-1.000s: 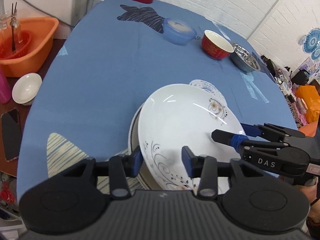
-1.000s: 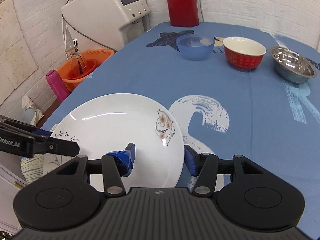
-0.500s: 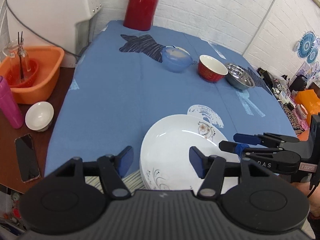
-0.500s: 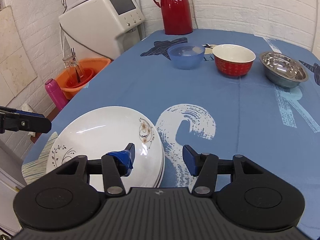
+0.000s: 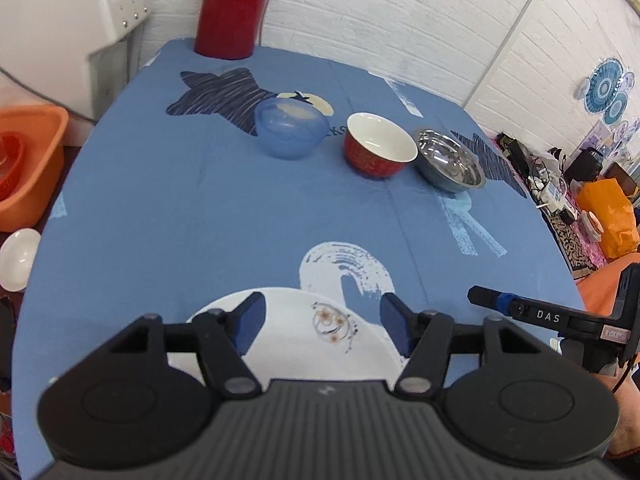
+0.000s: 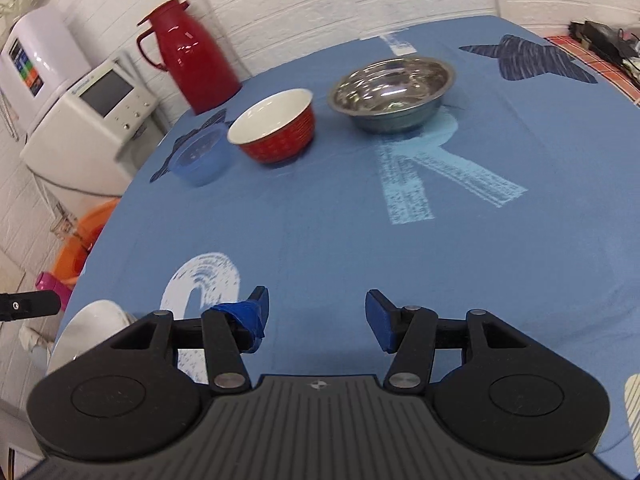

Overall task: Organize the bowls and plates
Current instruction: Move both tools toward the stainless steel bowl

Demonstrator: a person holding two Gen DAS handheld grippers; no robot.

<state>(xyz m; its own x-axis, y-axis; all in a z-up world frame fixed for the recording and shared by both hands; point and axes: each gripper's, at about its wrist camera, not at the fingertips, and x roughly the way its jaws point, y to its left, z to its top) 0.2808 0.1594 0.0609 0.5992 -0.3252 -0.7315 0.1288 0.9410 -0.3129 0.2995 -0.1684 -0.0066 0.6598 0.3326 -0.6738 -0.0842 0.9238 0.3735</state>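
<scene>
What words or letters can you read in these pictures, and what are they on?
"DAS": on the right gripper.
"R": large pale letter printed on the blue tablecloth.
"Ke": print on the tablecloth, partly hidden beside the red bowl.
Small print on the white machine: too blurred to read.

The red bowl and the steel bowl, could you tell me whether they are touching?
Apart. The right wrist view shows blue tablecloth between the red bowl and the steel bowl.

Both wrist views face the bowls (image 5: pixel 376 152), perhaps closer rightward.
</scene>
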